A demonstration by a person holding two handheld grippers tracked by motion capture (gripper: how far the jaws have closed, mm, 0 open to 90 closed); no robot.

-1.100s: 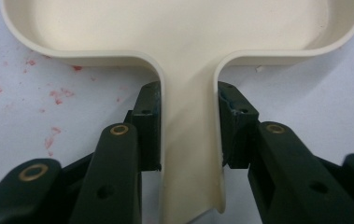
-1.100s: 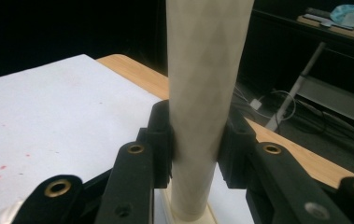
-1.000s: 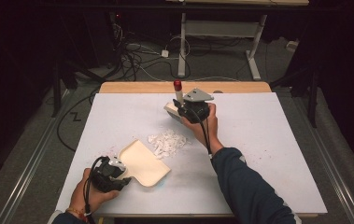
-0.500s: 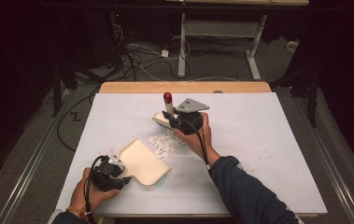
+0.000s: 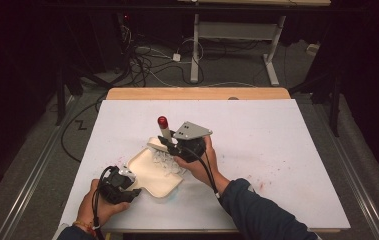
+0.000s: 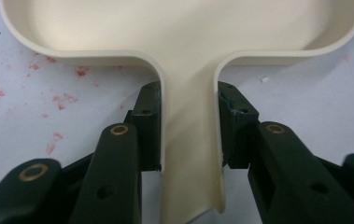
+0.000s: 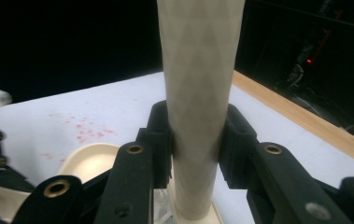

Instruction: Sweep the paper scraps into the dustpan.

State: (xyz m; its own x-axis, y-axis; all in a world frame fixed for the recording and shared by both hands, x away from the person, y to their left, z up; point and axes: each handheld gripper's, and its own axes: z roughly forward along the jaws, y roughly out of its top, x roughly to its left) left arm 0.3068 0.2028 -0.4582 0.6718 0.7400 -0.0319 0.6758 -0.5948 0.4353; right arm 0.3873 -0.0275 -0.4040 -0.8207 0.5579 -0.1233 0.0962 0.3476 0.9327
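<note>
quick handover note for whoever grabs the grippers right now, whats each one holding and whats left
Left gripper: shut on the cream dustpan by its handle, pan flat on the white table.
Right gripper: shut on the brush by its pale handle, red cap up, brush head at the pan's far edge.
White scraps: lying at the pan's mouth and partly inside.
Done: most scraps look gathered at the pan.
Left, probably: sweep the rest in, then lift the pan level. Red flecks on the table look like stains.
</note>
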